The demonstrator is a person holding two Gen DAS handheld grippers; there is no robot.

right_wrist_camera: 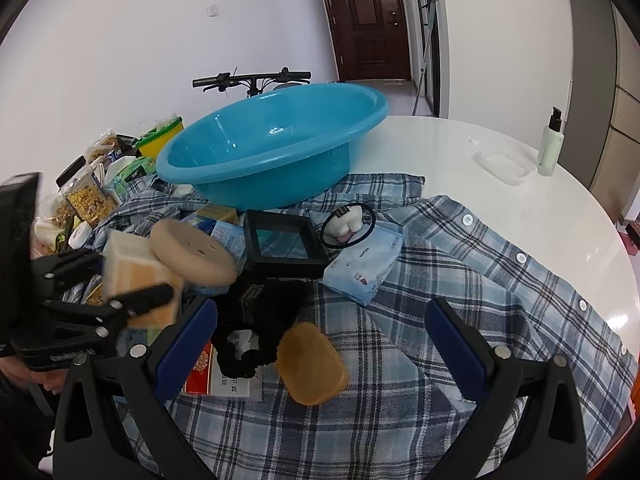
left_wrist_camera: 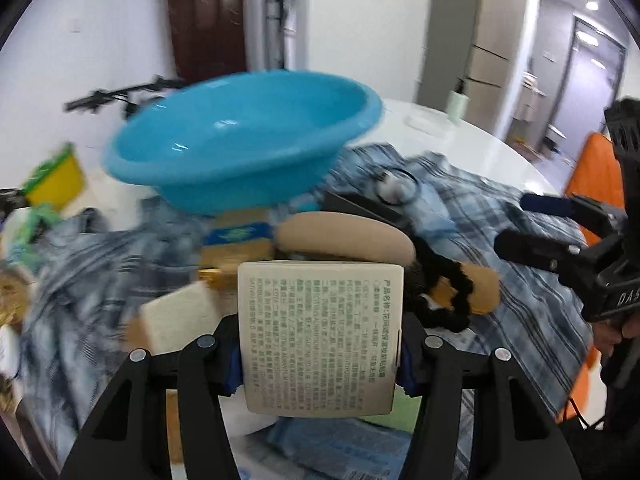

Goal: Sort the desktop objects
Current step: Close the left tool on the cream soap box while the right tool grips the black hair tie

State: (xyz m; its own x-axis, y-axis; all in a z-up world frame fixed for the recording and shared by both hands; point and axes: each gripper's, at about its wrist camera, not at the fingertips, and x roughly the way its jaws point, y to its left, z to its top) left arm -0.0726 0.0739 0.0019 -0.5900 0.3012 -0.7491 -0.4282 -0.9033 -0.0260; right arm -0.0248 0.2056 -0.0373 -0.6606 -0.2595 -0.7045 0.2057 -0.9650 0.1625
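My left gripper (left_wrist_camera: 320, 340) is shut on a cream box with printed text (left_wrist_camera: 320, 336), its pads pressing both sides. In the right wrist view that left gripper (right_wrist_camera: 128, 276) carries the box (right_wrist_camera: 132, 276) at the left, above the clutter. My right gripper (right_wrist_camera: 320, 312) is open with nothing between its fingers, over the plaid shirt (right_wrist_camera: 440, 280). Below it lie an orange soap case (right_wrist_camera: 312, 364) and a black scrunchie (right_wrist_camera: 256, 320). A blue basin (right_wrist_camera: 272, 140) stands behind, tilted on the pile. The right gripper (left_wrist_camera: 516, 224) also shows at the right edge of the left wrist view.
A beige disc (right_wrist_camera: 192, 256), black frame box (right_wrist_camera: 284, 244), hair tie (right_wrist_camera: 348, 224), tissue pack (right_wrist_camera: 364, 268) and red pack (right_wrist_camera: 200, 368) lie on the shirt. Snack jars (right_wrist_camera: 88, 196) crowd the left. A pump bottle (right_wrist_camera: 552, 148) and clear dish (right_wrist_camera: 504, 166) stand on the white table (right_wrist_camera: 520, 208).
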